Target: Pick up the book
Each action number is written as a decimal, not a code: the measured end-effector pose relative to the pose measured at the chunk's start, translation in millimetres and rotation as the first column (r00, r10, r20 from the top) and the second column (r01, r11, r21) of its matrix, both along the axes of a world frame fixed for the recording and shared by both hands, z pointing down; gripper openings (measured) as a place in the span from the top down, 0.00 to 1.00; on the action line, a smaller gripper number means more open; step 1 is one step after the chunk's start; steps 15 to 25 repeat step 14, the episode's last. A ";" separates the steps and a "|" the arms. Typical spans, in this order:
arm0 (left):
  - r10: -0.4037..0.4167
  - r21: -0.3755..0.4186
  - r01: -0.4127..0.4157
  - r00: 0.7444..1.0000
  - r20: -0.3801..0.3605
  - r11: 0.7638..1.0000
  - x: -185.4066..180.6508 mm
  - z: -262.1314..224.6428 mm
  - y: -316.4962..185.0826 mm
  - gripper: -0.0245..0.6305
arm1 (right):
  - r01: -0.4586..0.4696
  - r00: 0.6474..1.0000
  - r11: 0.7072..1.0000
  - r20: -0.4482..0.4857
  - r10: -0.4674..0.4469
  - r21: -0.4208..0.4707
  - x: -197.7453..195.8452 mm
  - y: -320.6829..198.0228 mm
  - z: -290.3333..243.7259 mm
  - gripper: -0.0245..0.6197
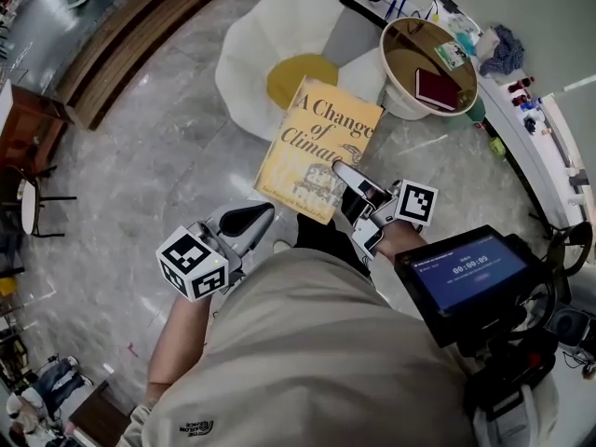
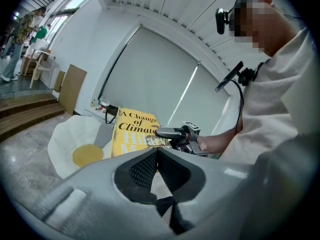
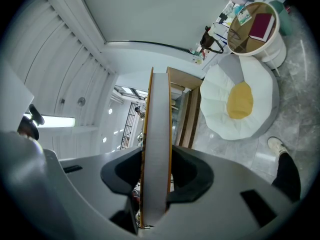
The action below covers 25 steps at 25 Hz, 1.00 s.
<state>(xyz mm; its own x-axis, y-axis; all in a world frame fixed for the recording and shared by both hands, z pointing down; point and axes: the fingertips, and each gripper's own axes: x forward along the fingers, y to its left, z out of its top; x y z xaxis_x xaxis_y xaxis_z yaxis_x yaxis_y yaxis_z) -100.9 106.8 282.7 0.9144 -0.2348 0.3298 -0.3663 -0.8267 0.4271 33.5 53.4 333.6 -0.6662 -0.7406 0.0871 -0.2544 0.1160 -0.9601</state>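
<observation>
The yellow book (image 1: 315,147), titled "A Change of Climate", hangs in the air over the floor, and my right gripper (image 1: 343,171) is shut on its lower right edge. In the right gripper view the book's white page edge (image 3: 156,134) stands upright, squeezed between the two dark pads (image 3: 192,174). My left gripper (image 1: 261,214) hovers below and left of the book, apart from it. Its jaws meet at the tips with nothing between them (image 2: 156,151). The left gripper view shows the book (image 2: 135,129) and the right gripper (image 2: 167,132) ahead.
A white flower-shaped cushion with a yellow centre (image 1: 279,63) lies on the marble floor behind the book. A round tub (image 1: 410,101) beside it holds a dark red book (image 1: 436,88). A cluttered white counter (image 1: 540,147) runs along the right. Wooden steps (image 1: 130,45) lie at upper left.
</observation>
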 end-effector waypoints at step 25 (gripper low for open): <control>0.010 -0.029 -0.010 1.000 -0.005 1.000 2.9 2.3 -3.6 0.95 | 0.017 1.000 1.000 -0.023 -0.018 -0.014 0.2 -1.8 4.0 0.73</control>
